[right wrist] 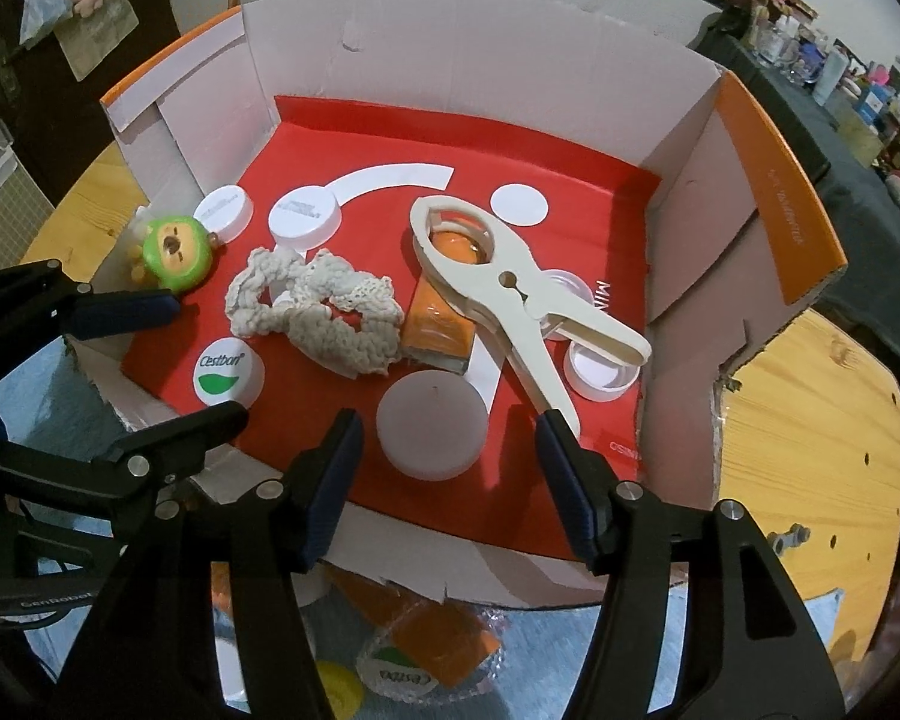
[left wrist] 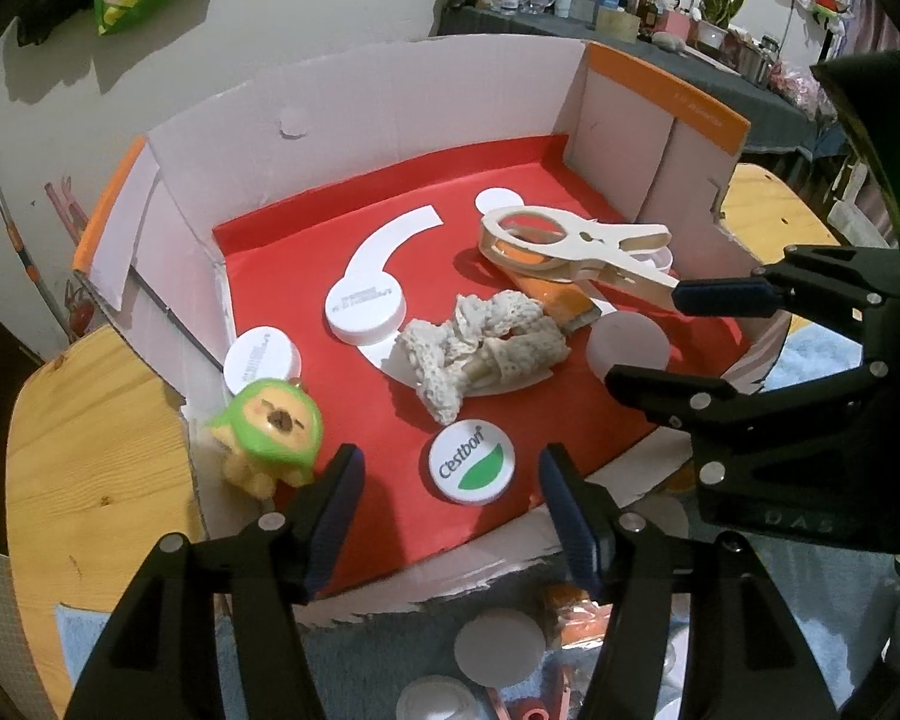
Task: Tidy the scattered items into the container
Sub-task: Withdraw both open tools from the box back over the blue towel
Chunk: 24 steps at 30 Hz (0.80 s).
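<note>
A shallow cardboard box with a red floor holds a cream plastic clamp, a knitted cream scrunchie, an orange packet, several white caps, a Cestbon cap and a green toy figure. My left gripper is open and empty over the box's near edge, just before the Cestbon cap. My right gripper is open and empty over a frosted round lid. Its upper fingertip touches the clamp's handle end.
Outside the box's near wall lie a white lid, an orange packet, a yellow cap and a clear Cestbon-labelled piece on a blue cloth. The box sits on a round wooden table. A cluttered dark table stands behind.
</note>
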Tool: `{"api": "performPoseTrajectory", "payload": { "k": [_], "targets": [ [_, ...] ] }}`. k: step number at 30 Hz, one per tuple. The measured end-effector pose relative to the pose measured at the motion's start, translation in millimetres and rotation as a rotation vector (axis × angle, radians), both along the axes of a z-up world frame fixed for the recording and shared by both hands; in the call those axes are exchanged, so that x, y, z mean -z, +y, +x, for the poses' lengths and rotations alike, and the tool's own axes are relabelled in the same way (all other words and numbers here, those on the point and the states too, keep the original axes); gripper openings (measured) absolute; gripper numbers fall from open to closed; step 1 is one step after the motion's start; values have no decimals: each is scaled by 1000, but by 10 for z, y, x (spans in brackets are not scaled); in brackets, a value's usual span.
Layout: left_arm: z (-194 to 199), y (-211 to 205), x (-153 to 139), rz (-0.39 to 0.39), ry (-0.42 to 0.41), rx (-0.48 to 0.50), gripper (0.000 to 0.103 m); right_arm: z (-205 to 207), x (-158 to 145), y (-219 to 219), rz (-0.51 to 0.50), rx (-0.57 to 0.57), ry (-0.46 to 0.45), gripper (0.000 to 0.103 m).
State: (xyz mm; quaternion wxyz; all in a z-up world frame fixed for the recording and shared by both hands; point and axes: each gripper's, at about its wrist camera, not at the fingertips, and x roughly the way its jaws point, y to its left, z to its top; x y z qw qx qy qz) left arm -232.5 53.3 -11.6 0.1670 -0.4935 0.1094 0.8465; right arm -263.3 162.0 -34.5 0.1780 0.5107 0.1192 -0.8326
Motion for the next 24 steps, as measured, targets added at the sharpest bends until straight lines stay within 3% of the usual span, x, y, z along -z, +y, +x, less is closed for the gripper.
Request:
{"api": "performPoseTrajectory", "payload": {
  "k": [19, 24],
  "targets": [
    [358, -46, -316, 42, 72, -3, 70, 608, -575, 95, -31, 4, 101, 59],
    [507, -134, -363, 73, 92, -29, 73, 780, -665, 106, -47, 0, 144, 67]
  ]
}}
